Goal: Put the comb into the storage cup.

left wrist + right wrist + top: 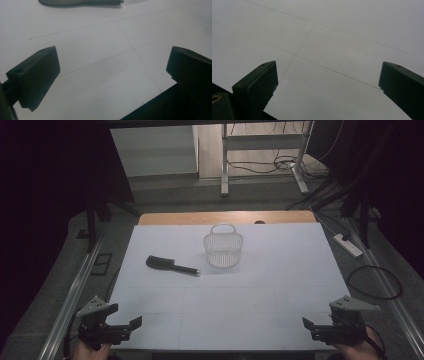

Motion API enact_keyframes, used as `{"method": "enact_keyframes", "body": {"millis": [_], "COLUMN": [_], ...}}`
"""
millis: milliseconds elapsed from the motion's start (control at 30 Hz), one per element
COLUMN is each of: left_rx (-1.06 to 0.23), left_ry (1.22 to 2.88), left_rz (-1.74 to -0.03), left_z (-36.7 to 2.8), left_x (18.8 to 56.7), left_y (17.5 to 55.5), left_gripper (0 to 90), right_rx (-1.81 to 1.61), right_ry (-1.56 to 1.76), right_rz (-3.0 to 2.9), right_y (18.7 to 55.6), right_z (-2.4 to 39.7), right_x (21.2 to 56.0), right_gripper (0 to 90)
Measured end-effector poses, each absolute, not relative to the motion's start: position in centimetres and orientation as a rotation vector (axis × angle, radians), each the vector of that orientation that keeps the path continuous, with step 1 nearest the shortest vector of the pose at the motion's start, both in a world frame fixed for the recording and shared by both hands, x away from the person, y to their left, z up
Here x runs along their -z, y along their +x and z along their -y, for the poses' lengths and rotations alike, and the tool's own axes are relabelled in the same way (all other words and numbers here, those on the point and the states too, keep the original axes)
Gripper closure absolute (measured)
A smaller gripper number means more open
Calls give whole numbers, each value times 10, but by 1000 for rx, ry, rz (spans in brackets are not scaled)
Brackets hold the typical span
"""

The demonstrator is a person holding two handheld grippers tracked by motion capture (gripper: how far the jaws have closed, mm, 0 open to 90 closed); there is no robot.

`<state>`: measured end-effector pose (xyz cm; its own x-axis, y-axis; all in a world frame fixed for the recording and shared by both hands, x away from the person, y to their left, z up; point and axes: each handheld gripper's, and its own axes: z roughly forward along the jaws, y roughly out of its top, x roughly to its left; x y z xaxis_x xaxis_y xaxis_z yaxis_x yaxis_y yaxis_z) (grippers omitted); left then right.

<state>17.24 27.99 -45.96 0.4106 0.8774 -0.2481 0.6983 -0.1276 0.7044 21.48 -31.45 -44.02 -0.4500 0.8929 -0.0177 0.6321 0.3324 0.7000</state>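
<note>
left claw [131,324] low, agape; right claw [308,325] low, agape

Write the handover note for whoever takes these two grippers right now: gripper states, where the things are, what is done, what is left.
Left gripper: open, holding nothing, low at the near left corner of the white table.
Right gripper: open, holding nothing, at the near right corner.
Black hairbrush: lying flat left of centre, handle pointing right toward the basket, untouched.
White mesh basket: upright at mid-table, handle up, apart from the brush; nothing seems to be in it.
Done: nothing handled so far, by the look of it.
Left: likely the brush goes into the basket; the left gripper is nearer to it.
</note>
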Motion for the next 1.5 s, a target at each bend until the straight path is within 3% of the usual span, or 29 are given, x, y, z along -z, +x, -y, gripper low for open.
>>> {"method": "enact_keyframes", "body": {"millis": [1500], "left_rx": [-225], "left_ry": [1993], "left_rz": [-1292], "left_z": [-262], "left_x": [465], "left_y": [238], "left_gripper": [0], "right_rx": [-859], "right_ry": [1338], "right_rz": [-2208], "right_y": [216], "right_z": [313], "right_x": [441], "right_gripper": [32]}}
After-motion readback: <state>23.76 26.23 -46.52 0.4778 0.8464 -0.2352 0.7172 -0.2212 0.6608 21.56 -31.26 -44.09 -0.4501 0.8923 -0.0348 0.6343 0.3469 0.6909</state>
